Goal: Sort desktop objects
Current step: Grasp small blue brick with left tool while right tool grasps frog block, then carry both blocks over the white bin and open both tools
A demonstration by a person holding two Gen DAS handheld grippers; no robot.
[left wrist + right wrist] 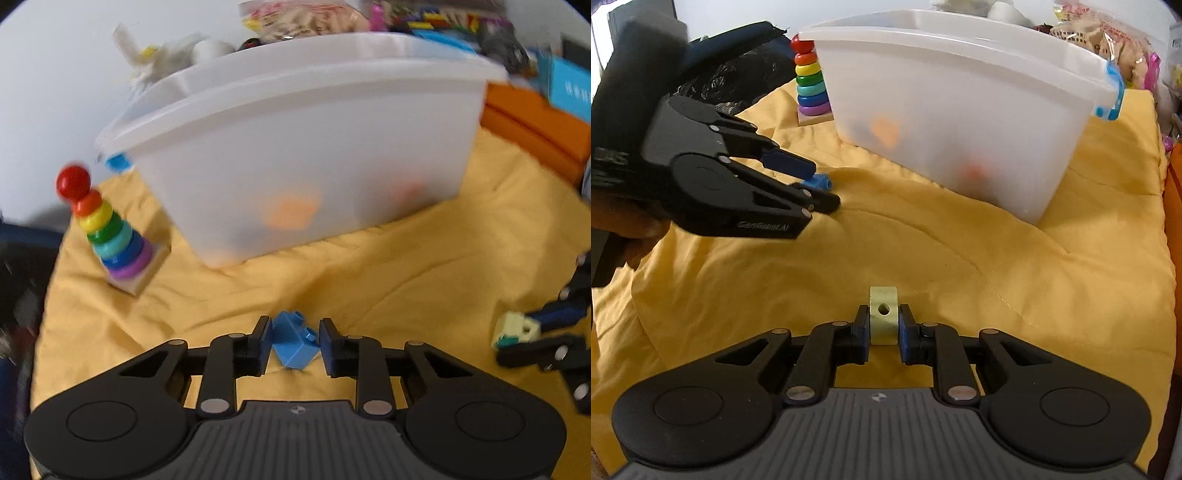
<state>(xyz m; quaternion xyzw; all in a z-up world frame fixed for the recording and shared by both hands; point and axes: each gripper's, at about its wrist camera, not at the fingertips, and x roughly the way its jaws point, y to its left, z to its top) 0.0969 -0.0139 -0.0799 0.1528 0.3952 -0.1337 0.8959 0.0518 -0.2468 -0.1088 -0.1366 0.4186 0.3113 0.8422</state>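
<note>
My left gripper (296, 345) is shut on a blue toy brick (295, 345), tilted between the pads just above the yellow cloth; the brick also shows in the right wrist view (818, 182). My right gripper (884, 326) is shut on a pale yellow-green block (884, 317) with a hole in its face; the block also shows in the left wrist view (515, 329). A translucent white bin (306, 155) stands behind both, with blurred orange shapes inside. The left gripper (816, 186) is at the left in the right wrist view.
A rainbow ring stacker (110, 229) stands left of the bin on the yellow cloth (369, 280). Orange boxes (535, 125) and a blue box lie at the right. Bagged snacks and small toys (295, 18) pile up behind the bin.
</note>
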